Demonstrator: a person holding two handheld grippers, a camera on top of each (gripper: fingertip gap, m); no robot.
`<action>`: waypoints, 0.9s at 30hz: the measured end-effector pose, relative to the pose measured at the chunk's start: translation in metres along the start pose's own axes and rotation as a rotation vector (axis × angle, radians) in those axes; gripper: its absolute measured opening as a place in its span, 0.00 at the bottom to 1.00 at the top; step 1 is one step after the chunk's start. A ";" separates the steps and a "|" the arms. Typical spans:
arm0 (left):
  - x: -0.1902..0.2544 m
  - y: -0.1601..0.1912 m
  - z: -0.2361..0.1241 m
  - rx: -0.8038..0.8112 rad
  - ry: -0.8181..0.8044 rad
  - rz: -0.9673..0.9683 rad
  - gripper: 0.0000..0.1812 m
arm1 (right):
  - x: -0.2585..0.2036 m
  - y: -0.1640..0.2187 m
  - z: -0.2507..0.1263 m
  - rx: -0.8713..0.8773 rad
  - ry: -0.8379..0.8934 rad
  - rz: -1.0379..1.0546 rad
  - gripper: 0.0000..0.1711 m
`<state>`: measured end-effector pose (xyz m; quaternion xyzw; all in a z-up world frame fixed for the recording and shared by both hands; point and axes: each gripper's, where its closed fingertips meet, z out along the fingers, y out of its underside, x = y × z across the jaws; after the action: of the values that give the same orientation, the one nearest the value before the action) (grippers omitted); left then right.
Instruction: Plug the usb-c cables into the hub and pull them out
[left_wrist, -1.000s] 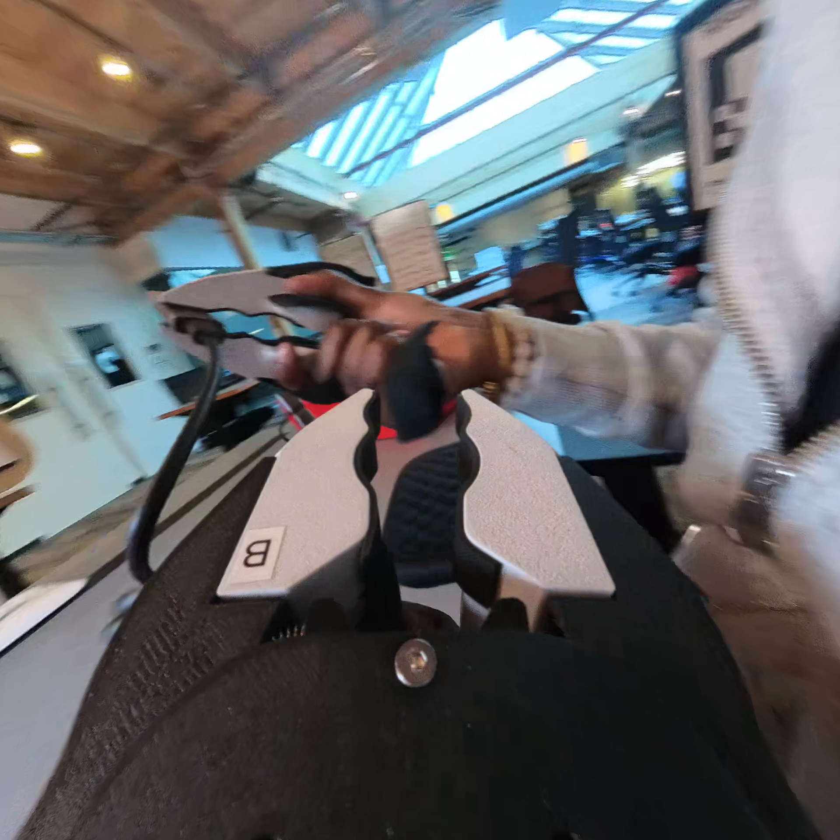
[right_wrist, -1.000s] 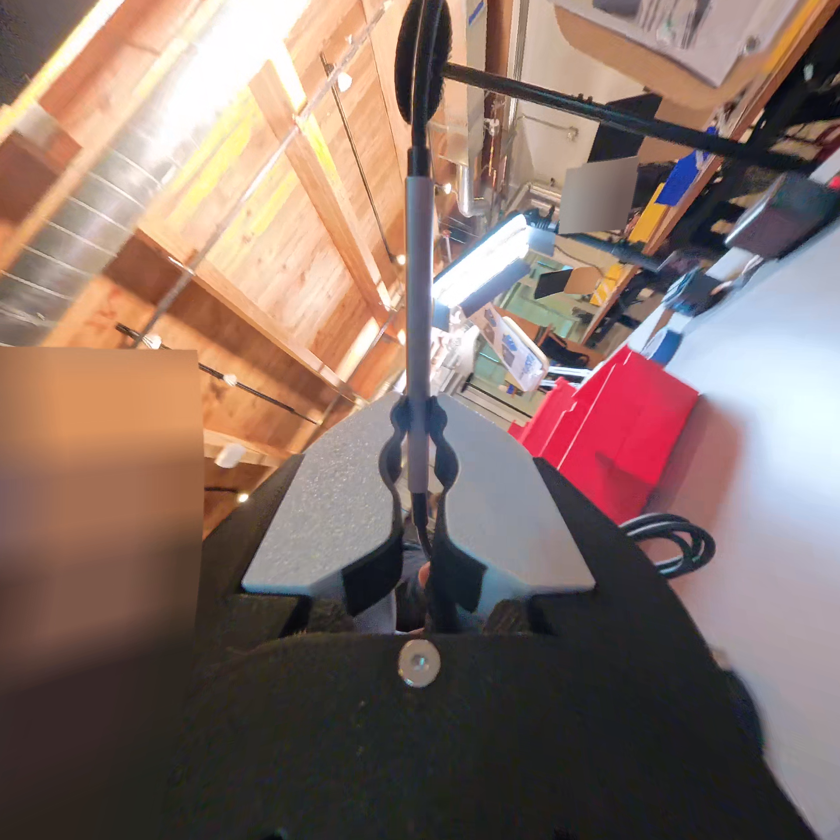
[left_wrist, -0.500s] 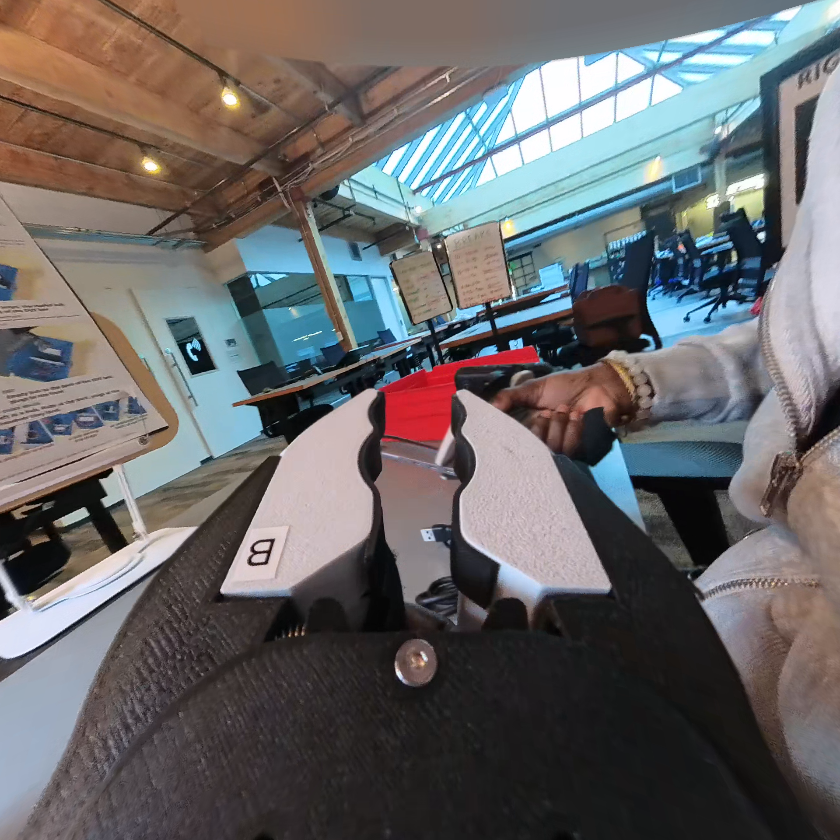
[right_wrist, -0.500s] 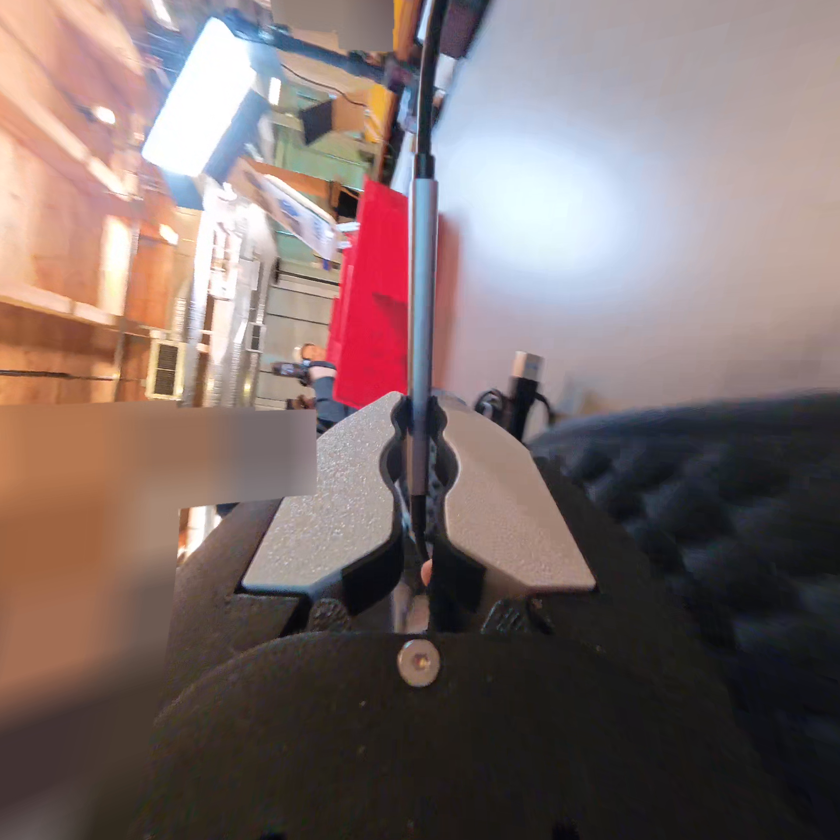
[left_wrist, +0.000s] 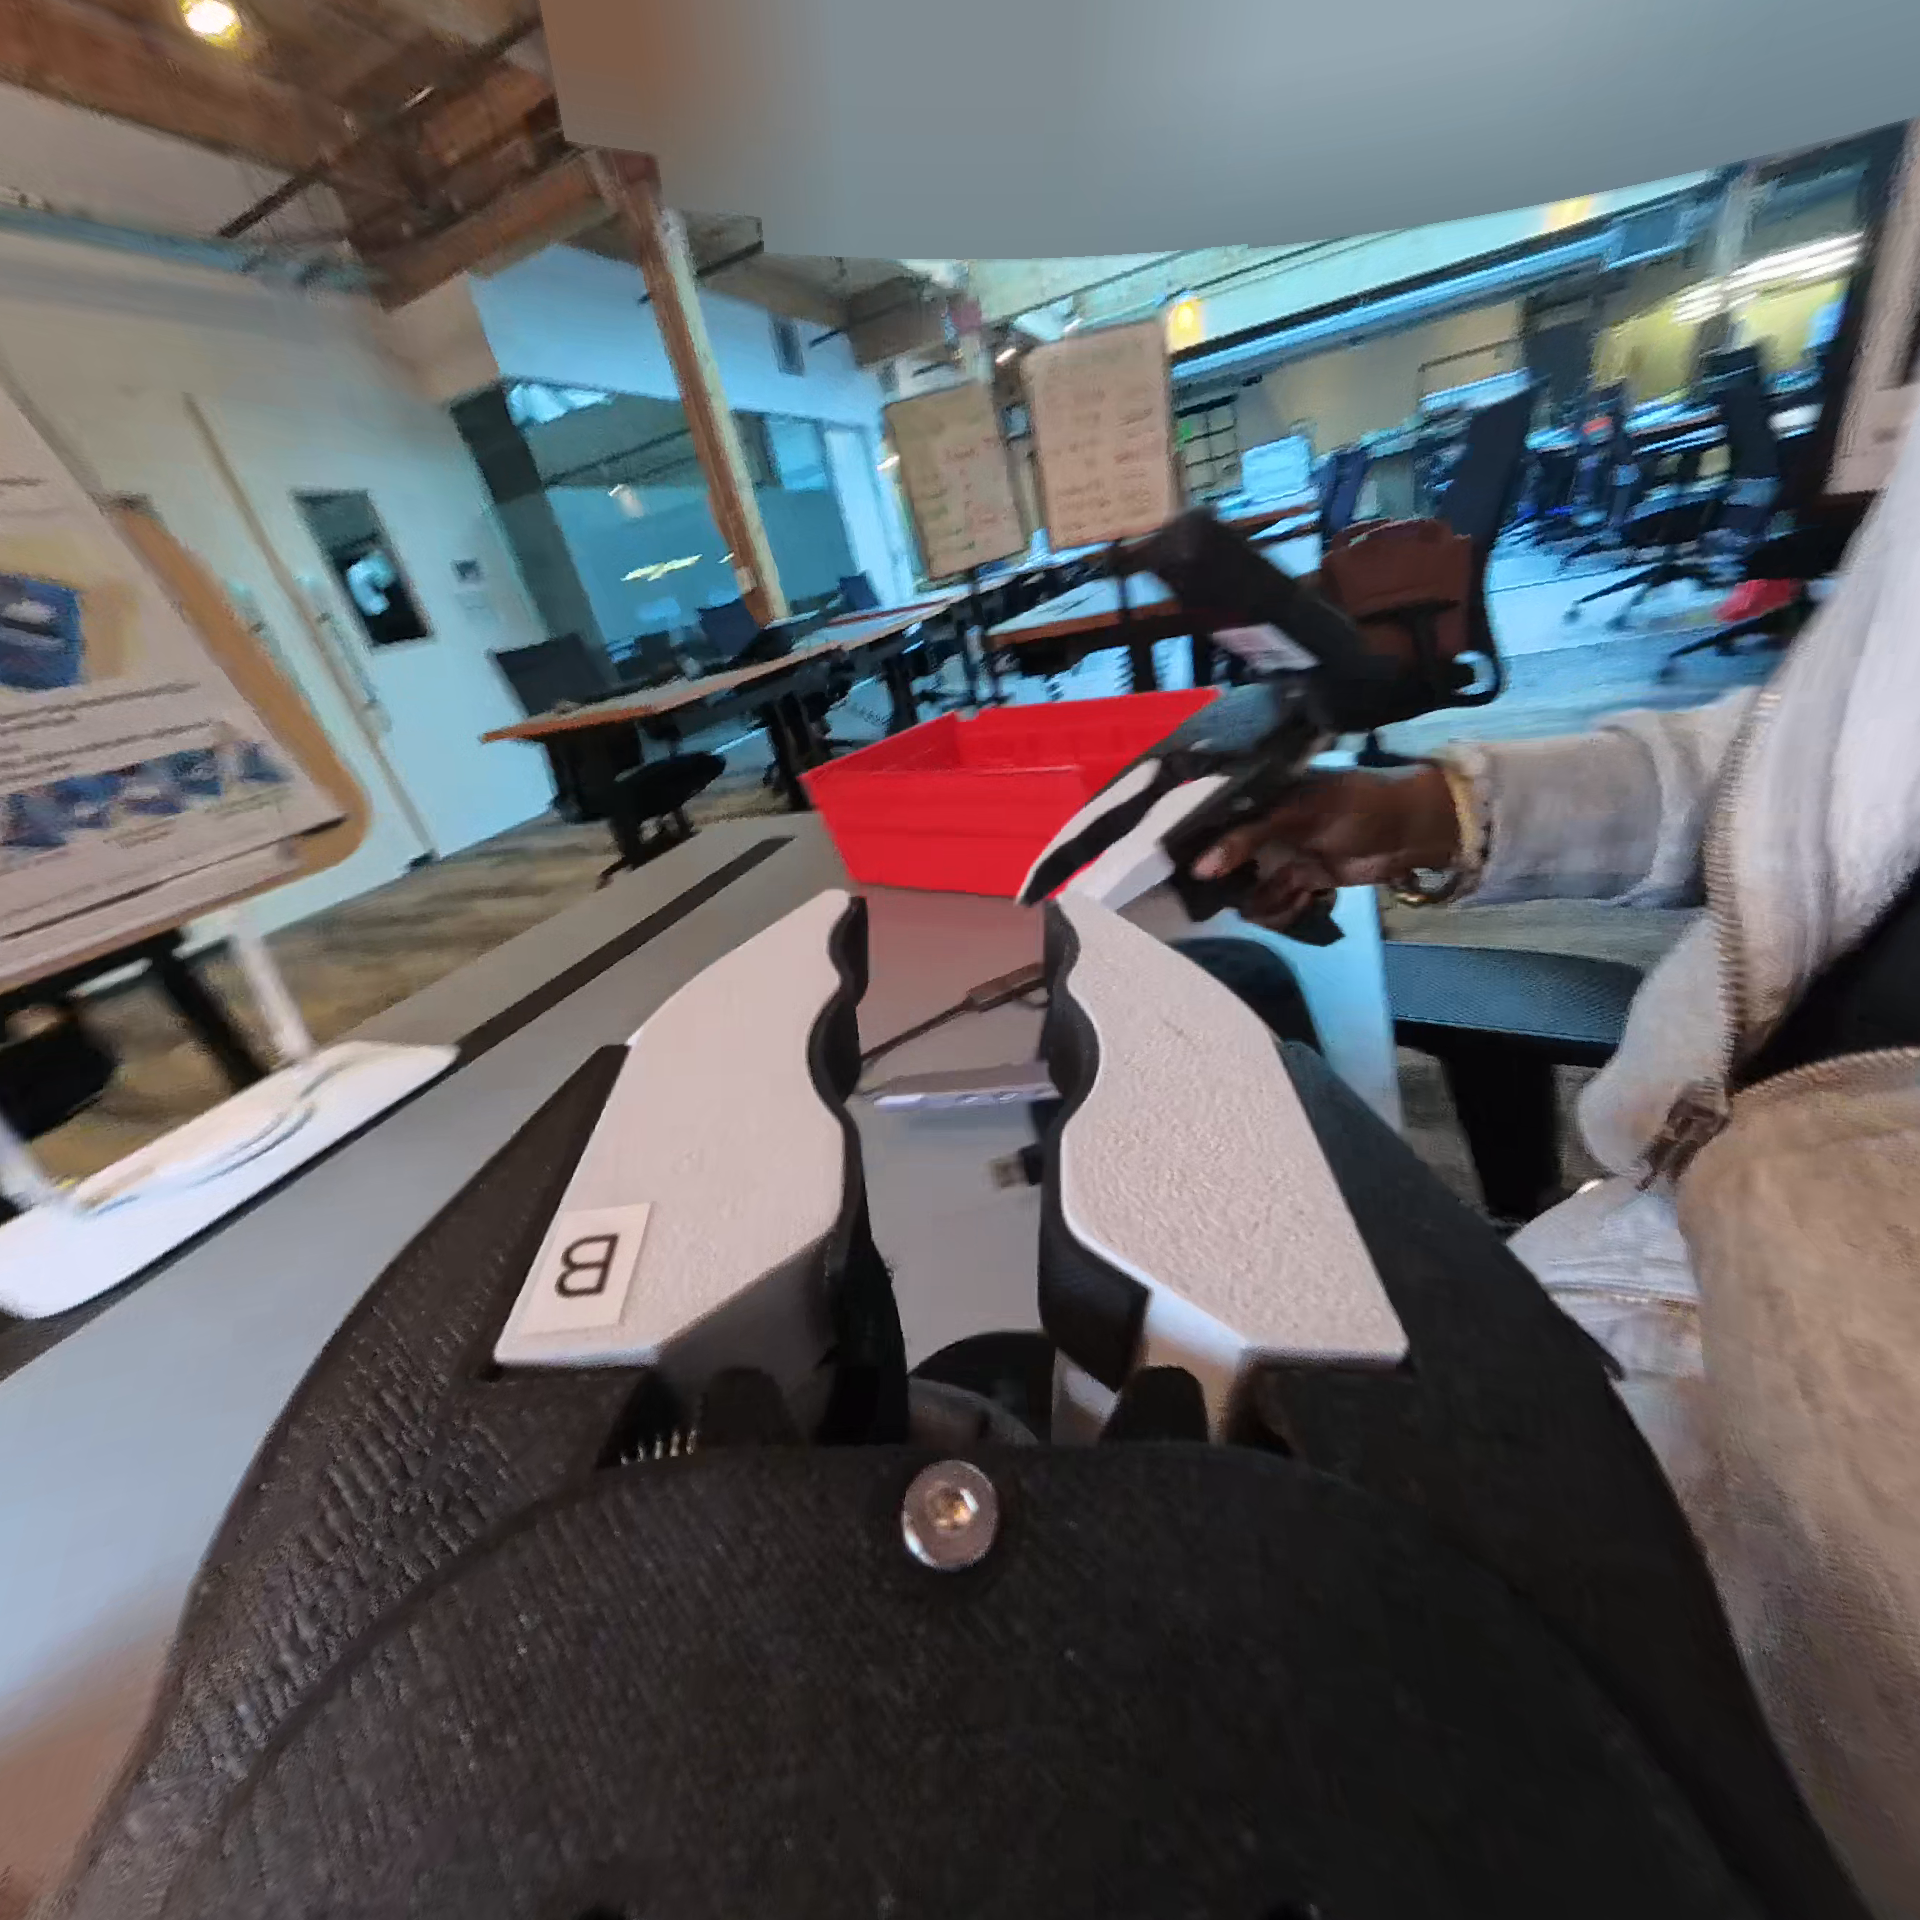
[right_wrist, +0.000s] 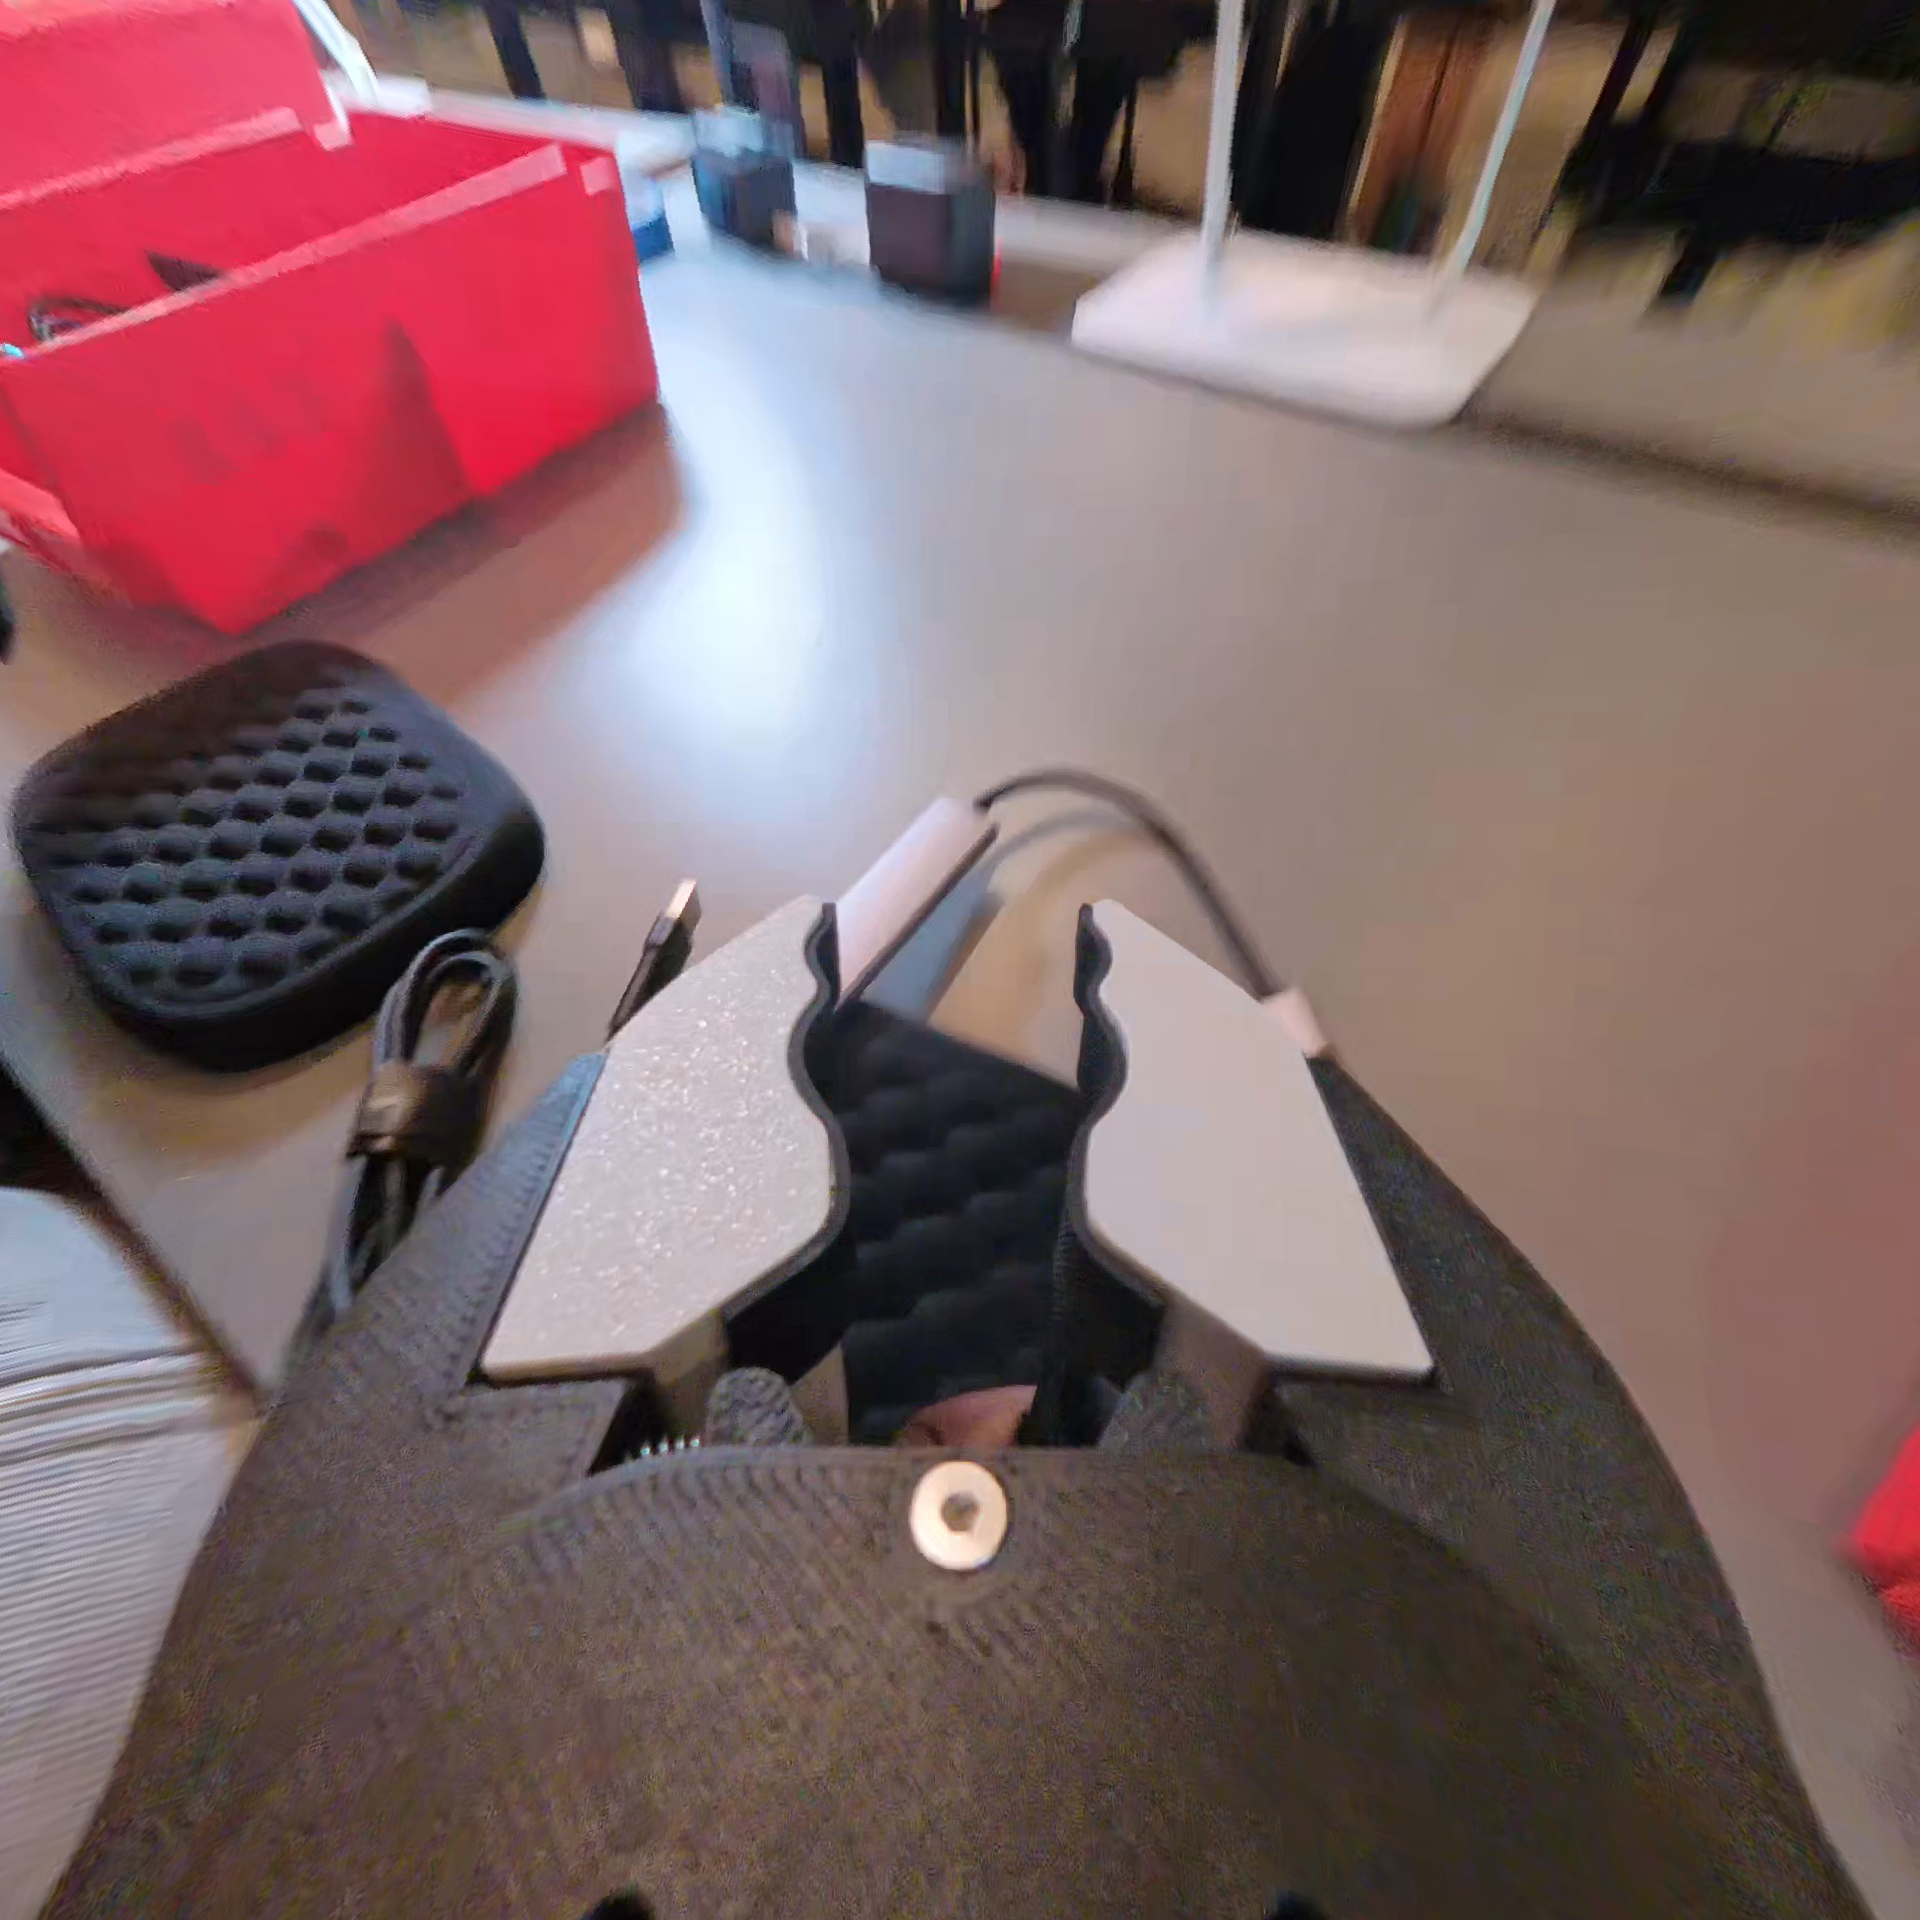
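The grey hub (right_wrist: 914, 904) lies on the table just past my right gripper (right_wrist: 956, 925), which is open and empty above it. The hub's black lead (right_wrist: 1122, 816) curves right to a plug (right_wrist: 1294, 1013). A coiled black usb-c cable (right_wrist: 436, 1060) with its plug (right_wrist: 665, 935) lies left of the hub. In the left wrist view the hub (left_wrist: 966, 1091) and a loose plug (left_wrist: 1013, 1169) show between the fingers of my left gripper (left_wrist: 951, 925), which is open and empty. The right gripper (left_wrist: 1101, 852) hovers beyond it in a hand.
A red bin (right_wrist: 312, 312) stands at the back left; it also shows in the left wrist view (left_wrist: 987, 790). A black mesh pouch (right_wrist: 260, 842) lies left of the cable. A white stand base (right_wrist: 1299, 312) is at the far edge. A person's grey jacket (left_wrist: 1766, 1247) is close on the right.
My right gripper held the hub up in the air, then swung down and opened; the hub now lies on the table. My left gripper tilted down toward the table.
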<state>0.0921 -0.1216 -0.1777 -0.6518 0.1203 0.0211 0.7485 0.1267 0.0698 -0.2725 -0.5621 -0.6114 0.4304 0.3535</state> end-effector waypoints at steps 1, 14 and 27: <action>-0.011 -0.002 -0.008 -0.036 -0.051 0.003 0.18 | 0.003 -0.008 -0.003 0.081 0.017 -0.051 0.25; -0.147 0.071 -0.260 -1.070 -0.914 0.015 0.22 | 0.025 -0.018 -0.020 0.364 -0.063 0.209 0.21; -0.177 0.139 -0.241 -1.451 -0.296 0.060 0.17 | 0.025 -0.013 -0.013 0.312 -0.035 0.199 0.18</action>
<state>-0.1425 -0.3156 -0.3051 -0.9694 -0.0083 0.2032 0.1373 0.1305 0.0964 -0.2565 -0.5506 -0.4846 0.5626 0.3815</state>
